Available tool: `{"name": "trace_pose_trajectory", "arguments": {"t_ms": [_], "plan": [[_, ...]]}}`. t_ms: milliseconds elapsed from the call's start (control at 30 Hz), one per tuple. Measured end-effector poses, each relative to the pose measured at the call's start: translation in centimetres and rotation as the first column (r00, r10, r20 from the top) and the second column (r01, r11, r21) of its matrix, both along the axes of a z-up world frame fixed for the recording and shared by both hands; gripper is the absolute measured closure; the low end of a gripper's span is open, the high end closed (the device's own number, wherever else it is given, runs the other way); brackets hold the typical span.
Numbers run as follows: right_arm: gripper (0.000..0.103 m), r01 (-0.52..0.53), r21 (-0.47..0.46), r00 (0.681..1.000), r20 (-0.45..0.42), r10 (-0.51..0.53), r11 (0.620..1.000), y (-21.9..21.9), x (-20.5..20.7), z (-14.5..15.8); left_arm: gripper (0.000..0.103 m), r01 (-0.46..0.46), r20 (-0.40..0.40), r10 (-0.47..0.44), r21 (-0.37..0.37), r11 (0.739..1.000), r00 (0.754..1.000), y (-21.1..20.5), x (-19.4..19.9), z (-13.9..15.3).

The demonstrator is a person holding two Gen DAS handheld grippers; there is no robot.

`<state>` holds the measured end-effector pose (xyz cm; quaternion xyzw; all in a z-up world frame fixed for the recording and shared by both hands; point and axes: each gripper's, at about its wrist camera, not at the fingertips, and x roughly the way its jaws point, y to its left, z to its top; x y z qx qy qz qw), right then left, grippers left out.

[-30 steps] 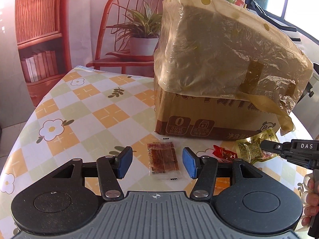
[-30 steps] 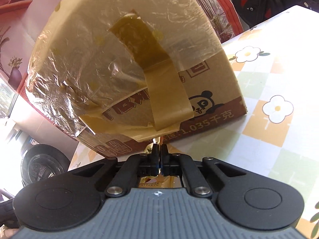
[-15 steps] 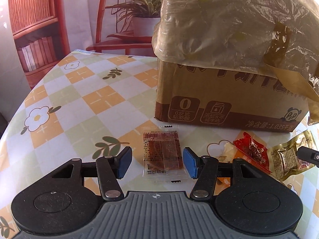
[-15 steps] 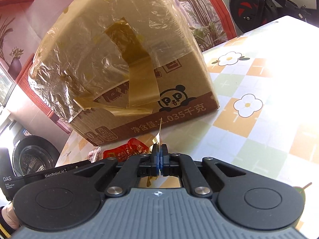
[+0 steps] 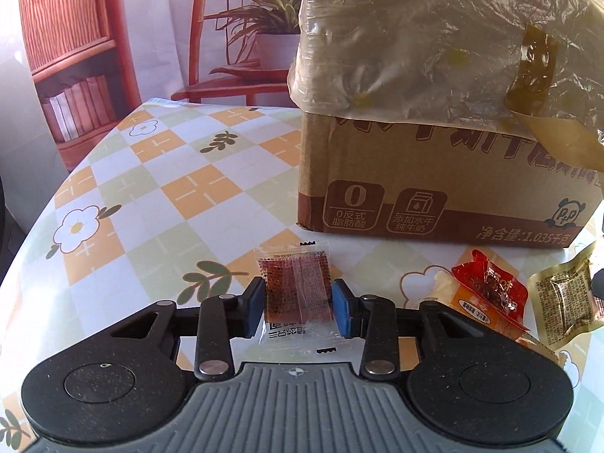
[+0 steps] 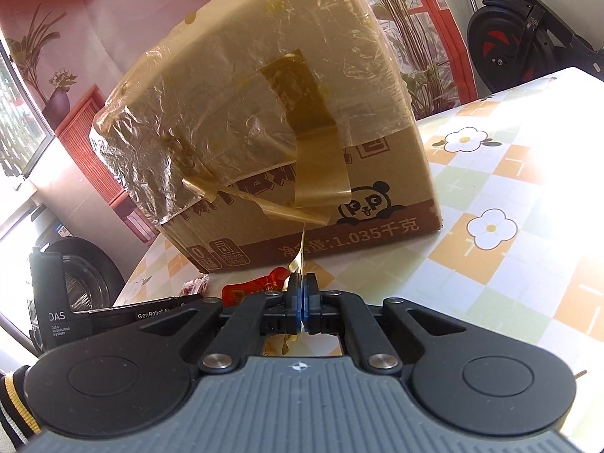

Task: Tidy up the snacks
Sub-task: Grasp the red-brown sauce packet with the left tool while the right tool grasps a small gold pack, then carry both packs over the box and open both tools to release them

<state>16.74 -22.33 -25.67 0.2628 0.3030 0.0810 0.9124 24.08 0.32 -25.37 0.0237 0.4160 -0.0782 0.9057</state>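
Note:
A clear sachet of dark red snack (image 5: 298,290) lies flat on the checkered tablecloth. My left gripper (image 5: 298,304) straddles it, with the blue pads (image 5: 253,307) touching or nearly touching its two side edges. A red snack packet (image 5: 487,292) and a gold packet (image 5: 562,302) lie to the right. My right gripper (image 6: 301,302) is shut on the gold packet (image 6: 298,260), which stands edge-on between its pads. The red packet (image 6: 253,288) shows just beyond it. The cardboard box (image 5: 434,188) wrapped in yellowish plastic stands behind; it also fills the right wrist view (image 6: 302,173).
The table's (image 5: 151,196) rounded left edge is close in the left wrist view. A red chair with a potted plant (image 5: 264,37) stands behind it. The left gripper's body (image 6: 109,317) shows at the left of the right wrist view. An exercise bike (image 6: 528,30) stands past the table.
My left gripper has come down over the clear sachet and its jaws have narrowed from wide open onto its sides. My right gripper has pulled back from the box, still holding the gold packet.

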Motion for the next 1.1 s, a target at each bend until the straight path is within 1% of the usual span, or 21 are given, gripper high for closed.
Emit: {"name": "trace_pose_trajectory", "arguments": {"t_ms": [100,300,433,600,767,833,933,1033,1100], "plan": [[0.102,-0.008,-0.029,1.000,-0.007,0.007,1.000,0.3,-0.1,0.2,0.063,0.015,0.016,-0.015,-0.011,1.000,1.000,0.6,-1.2,0.7],[0.102,-0.044,-0.059,0.998,0.044,0.047,0.997,0.9,-0.7,1.4,0.063,0.034,0.080,-0.031,-0.044,0.998,0.996,1.7,-3.7,3.7],[0.102,-0.078,-0.088,0.989,0.116,0.088,0.993,1.4,-1.4,3.2,0.063,0.051,0.150,-0.042,-0.057,0.997,0.988,1.6,-5.0,6.7],[0.102,-0.080,-0.090,0.970,0.224,0.098,0.993,0.9,-1.7,6.5,0.063,0.085,0.255,-0.067,-0.062,0.994,0.965,1.0,-5.8,10.7],[0.102,-0.054,-0.089,0.939,0.333,0.080,0.995,-0.4,-1.4,10.5,0.063,0.111,0.364,-0.073,-0.085,0.990,0.929,-0.1,-5.2,15.2],[0.102,-0.042,-0.086,0.923,0.377,0.071,0.995,-1.0,-0.8,12.3,0.063,0.122,0.396,-0.078,-0.086,0.989,0.915,-0.7,-4.7,16.7],[0.102,-0.016,-0.095,0.906,0.421,0.055,0.995,-1.7,0.5,14.3,0.063,0.135,0.435,-0.086,-0.082,0.987,0.896,-2.1,-3.5,18.6],[0.102,0.018,-0.115,0.896,0.442,0.035,0.993,-2.4,2.4,15.6,0.063,0.145,0.454,-0.095,-0.077,0.986,0.886,-3.6,-1.6,19.8],[0.102,0.035,-0.120,0.900,0.436,0.021,0.992,-2.7,4.0,15.8,0.063,0.143,0.447,-0.093,-0.078,0.987,0.890,-4.4,-0.3,20.2]]}}
